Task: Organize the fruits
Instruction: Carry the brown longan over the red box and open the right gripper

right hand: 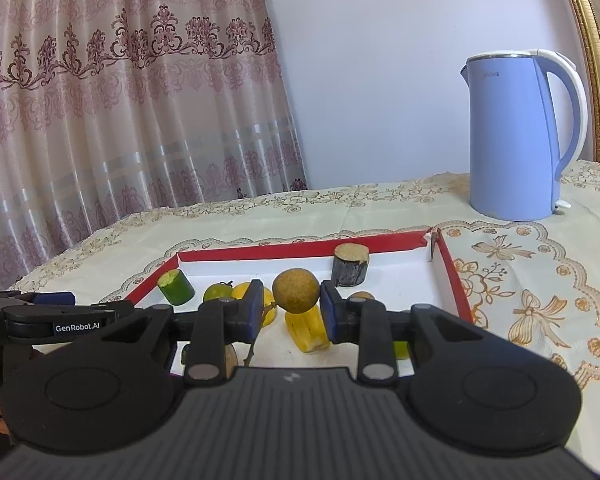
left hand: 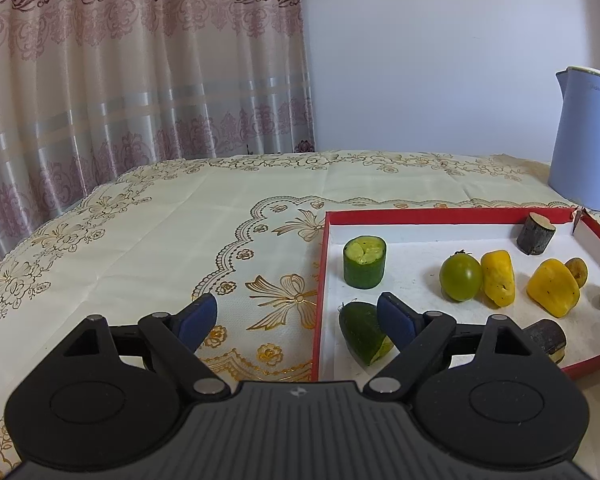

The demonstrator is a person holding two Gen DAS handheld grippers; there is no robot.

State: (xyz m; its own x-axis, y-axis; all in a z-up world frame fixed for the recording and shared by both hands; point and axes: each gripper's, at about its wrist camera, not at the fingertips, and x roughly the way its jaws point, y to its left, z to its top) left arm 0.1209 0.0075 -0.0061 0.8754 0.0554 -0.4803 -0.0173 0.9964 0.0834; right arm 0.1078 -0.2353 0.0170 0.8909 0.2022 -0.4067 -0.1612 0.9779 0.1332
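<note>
Right now my right gripper [right hand: 288, 312] has a round brown fruit [right hand: 295, 290] between its blue pads, apparently lifted above the tray [right hand: 458, 280]. Pads sit close on both sides; a sliver of gap shows on the left, so the clamp looks light, grip not certain. My left gripper [left hand: 296, 318] hangs wide apart, holding nothing, straddling the tray's left wall; its right pad [left hand: 396, 318] is just beside a dark green wedge [left hand: 362, 334].

Farther in the tray: cut cucumber stub [left hand: 364, 262], green tomato [left hand: 460, 278], two yellow pieces [left hand: 498, 278] [left hand: 553, 288], dark stub [left hand: 535, 234] at the back wall. Beyond it, a blue kettle [right hand: 516, 136] on the cloth.

Step, as I judge it: carrying the brown fruit to its spot. Next calls for a firm squeeze, then setting down on bare tray floor, clear of the yellow pieces below.
</note>
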